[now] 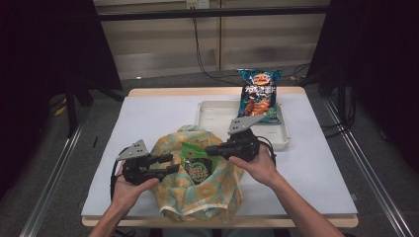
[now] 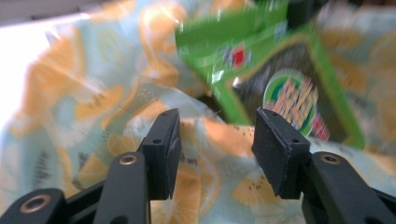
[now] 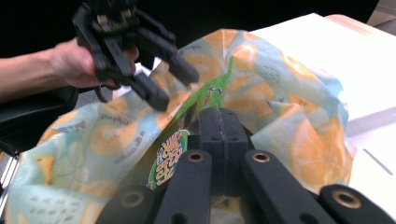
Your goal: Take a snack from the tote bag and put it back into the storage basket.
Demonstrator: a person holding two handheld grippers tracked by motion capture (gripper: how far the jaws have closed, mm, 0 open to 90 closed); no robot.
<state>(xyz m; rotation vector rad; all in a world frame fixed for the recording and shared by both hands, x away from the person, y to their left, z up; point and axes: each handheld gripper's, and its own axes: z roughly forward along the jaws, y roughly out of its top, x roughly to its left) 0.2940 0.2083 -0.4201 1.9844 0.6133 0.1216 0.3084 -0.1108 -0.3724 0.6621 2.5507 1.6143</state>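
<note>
A cloth bag (image 1: 217, 190) printed with orange slices lies near the table's front edge, its mouth open upward. A green snack bag (image 1: 196, 165) sits in that mouth, label up. My right gripper (image 1: 208, 149) reaches in from the right and is shut on the green snack bag's top edge; in the right gripper view that edge (image 3: 215, 91) rises from between the closed tips of my right gripper (image 3: 219, 114). My left gripper (image 1: 172, 164) hovers at the bag's left rim, open. In the left gripper view the pads of my left gripper (image 2: 215, 135) stand apart over the cloth (image 2: 93, 107), with the green snack bag (image 2: 280, 93) beyond.
A white tray (image 1: 212, 116) stands behind the cloth bag, and a blue chip bag (image 1: 258, 94) lies across its far right side. A white sheet (image 1: 148, 118) covers the table. Dark curtains flank both sides.
</note>
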